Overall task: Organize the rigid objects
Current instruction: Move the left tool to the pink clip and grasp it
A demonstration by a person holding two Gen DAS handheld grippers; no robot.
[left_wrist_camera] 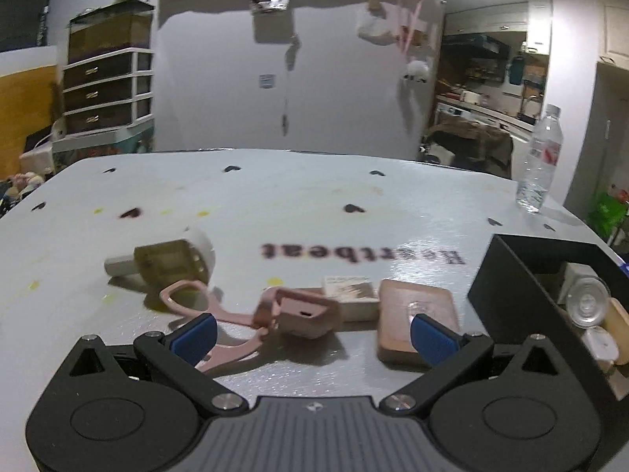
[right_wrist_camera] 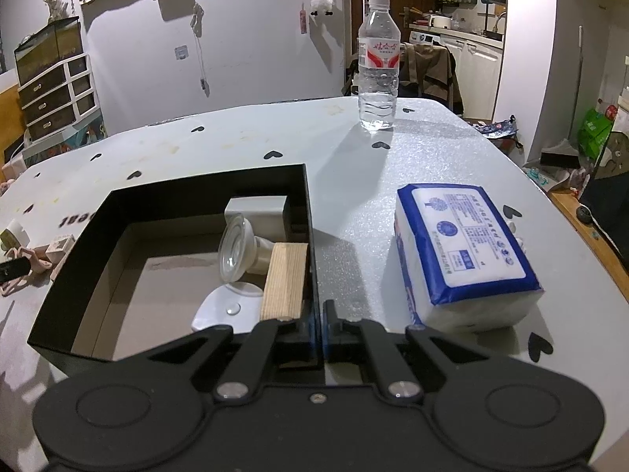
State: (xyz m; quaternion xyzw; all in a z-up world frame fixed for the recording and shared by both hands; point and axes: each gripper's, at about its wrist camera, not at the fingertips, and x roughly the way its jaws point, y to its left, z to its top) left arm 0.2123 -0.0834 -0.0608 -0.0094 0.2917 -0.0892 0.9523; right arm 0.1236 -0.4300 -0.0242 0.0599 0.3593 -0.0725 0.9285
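Right wrist: heart-print table [right_wrist_camera: 243,133] (kitchen [right_wrist_camera: 456,23] behind)

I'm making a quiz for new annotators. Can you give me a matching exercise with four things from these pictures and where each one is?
Things:
1. wooden block
2. water bottle
3. tissue pack
4. pink scissors

Places:
A. standing upright near the far edge of the table
B. lying on the table to the right of the black box
C. inside the black box, against its right wall
D. on the table in front of the open left hand-held gripper

Pairs: 1-C, 2-A, 3-B, 4-D
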